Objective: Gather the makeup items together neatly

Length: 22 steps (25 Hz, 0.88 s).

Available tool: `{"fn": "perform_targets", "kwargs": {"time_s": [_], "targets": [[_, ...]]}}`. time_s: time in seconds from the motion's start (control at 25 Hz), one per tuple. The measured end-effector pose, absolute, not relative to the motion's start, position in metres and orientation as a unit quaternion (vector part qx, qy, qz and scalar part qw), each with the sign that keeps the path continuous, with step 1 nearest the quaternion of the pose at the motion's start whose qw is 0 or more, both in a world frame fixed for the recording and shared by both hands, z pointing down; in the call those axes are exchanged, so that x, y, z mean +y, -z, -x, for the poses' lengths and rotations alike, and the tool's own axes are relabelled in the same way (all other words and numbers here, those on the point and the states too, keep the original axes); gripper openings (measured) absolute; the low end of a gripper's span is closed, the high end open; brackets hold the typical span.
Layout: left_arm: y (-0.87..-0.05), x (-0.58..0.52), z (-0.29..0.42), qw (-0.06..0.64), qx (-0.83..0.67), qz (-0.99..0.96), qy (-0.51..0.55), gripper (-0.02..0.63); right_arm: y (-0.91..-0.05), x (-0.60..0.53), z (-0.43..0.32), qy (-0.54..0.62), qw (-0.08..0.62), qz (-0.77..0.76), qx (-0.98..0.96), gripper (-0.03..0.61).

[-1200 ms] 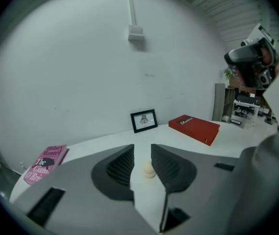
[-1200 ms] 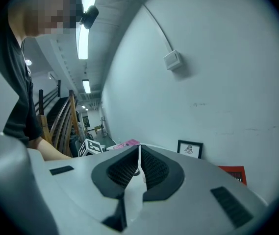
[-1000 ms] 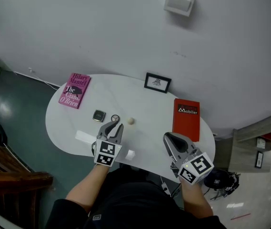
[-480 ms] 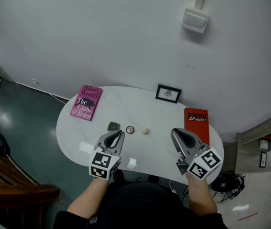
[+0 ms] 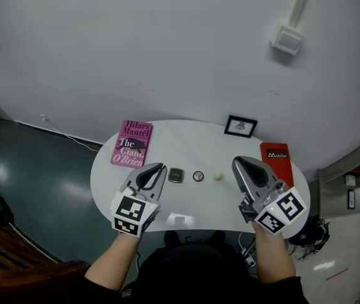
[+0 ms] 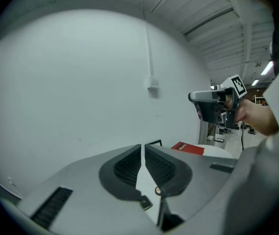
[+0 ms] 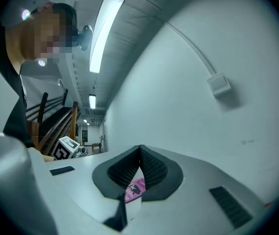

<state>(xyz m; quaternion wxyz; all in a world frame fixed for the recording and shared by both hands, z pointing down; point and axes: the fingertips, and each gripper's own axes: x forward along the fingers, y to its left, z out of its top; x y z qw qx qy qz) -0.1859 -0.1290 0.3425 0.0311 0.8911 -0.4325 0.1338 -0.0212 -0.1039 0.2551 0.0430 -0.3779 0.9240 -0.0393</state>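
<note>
Three small makeup items lie in a row mid-table: a dark square compact (image 5: 176, 175), a round case (image 5: 198, 176) and a cream ball (image 5: 217, 177). My left gripper (image 5: 157, 168) hovers above the table just left of the compact; its jaws have just been closing and now stand shut with nothing between them. My right gripper (image 5: 238, 162) hangs right of the ball, also shut and empty. In the left gripper view the compact (image 6: 145, 203) and round case (image 6: 157, 190) show below the jaws. The right gripper view looks past its jaws at the pink book (image 7: 135, 188).
On the white oval table (image 5: 161, 198) lie a pink book (image 5: 131, 143) at the left, a red book (image 5: 277, 159) at the right and a small framed picture (image 5: 241, 126) at the back. A white object (image 5: 181, 220) sits by the front edge. A wall rises behind.
Both grippers have risen off the table, which now looks smaller. The left jaws have come together. The three items have not moved on the table.
</note>
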Motion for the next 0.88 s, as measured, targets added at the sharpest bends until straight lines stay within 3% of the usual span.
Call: {"fn": "perform_targets", "kwargs": {"time_s": [0.16,0.36,0.48,0.88], "targets": [[-0.316,-0.133,0.196,0.012,-0.43,-0.895,-0.116,0.032,-0.231,-0.098,0.041,0.0,0.043,0.398,0.916,0.035],[-0.294,-0.131,0.194,0.037,-0.436,-0.897,-0.062,0.032,-0.213,-0.086,0.056,-0.045,0.038,0.398,0.915,0.034],[-0.286,-0.128,0.192,0.032,-0.445,-0.893,-0.057,0.032,-0.229,-0.079,0.06,-0.042,0.017,0.378,0.925,0.034],[-0.294,-0.12,0.182,0.034,-0.464,-0.883,-0.067,0.032,-0.242,-0.079,0.025,-0.016,0.037,0.385,0.922,0.034]]}}
